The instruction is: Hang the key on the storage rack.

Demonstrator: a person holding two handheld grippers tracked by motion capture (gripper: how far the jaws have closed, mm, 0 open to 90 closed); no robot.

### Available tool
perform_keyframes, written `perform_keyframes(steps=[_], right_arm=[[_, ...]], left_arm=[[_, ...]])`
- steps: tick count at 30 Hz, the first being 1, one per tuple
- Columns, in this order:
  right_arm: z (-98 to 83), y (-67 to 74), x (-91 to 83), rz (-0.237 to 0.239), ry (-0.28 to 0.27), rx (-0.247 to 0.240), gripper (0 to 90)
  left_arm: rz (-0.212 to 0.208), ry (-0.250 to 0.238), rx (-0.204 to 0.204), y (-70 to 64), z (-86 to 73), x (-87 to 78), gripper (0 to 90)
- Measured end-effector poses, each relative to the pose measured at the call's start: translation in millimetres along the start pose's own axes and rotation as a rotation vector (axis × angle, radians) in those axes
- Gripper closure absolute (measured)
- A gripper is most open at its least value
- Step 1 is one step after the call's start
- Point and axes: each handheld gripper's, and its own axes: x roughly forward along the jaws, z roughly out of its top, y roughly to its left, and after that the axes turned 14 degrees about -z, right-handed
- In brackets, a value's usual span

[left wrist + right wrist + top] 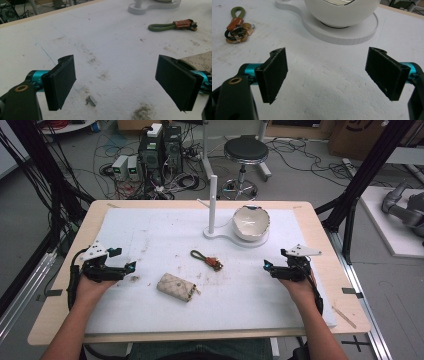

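A: What step is in hand?

B: None has begun, I judge. The left gripper (131,266) and right gripper (267,265) rest low at opposite edges of the white mat (150,227), jaws pointing inward, each spread wide and holding nothing.

A: Where are the things?

B: Between them. A beige pouch (176,287) lies near the front, closer to the left gripper. A green-looped keychain (206,259) lies at the centre. Behind it, a white bowl (251,222) sits on a stand (214,231) with an upright post.

A: And next?

B: Probably a reach inward, jaws kept wide until they straddle the pouch or keychain
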Motion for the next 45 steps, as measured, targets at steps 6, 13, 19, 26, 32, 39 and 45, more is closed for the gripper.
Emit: perform_keyframes(steps=[6,13,19,26,32,39,45], right_arm=[[-1.6,-1.3,-0.5,0.013,0.012,0.008,18.4],[0.9,3.9,-2.4,0.021,-0.007,-0.014,18.4],[10.9,12.4,1.1,0.034,-0.023,-0.032,18.4],[28.3,21.2,5.5,0.08,-0.028,-0.052,18.4],[52.8,36.3,14.3,0.115,-0.032,-0.093,18.3],[73.6,67.7,35.9,0.149,-0.022,-0.155,18.3],[82.6,85.7,47.0,0.182,-0.004,-0.174,18.3]], left_arm=[[0.017,0.002,0.013,-1.3,1.6,-0.4,16.5],[0.013,0.004,0.003,1.0,1.0,1.5,16.5],[0.05,-0.011,0.005,1.8,3.1,-3.7,16.5],[0.037,0.0,0.006,1.5,3.1,-0.8,16.5],[0.023,0.002,0.011,0.2,3.5,0.5,16.5],[0.003,-0.001,-0.008,2.2,2.5,-1.5,16.5],[0.003,0.005,-0.002,1.4,2.5,-0.1,16.5]])
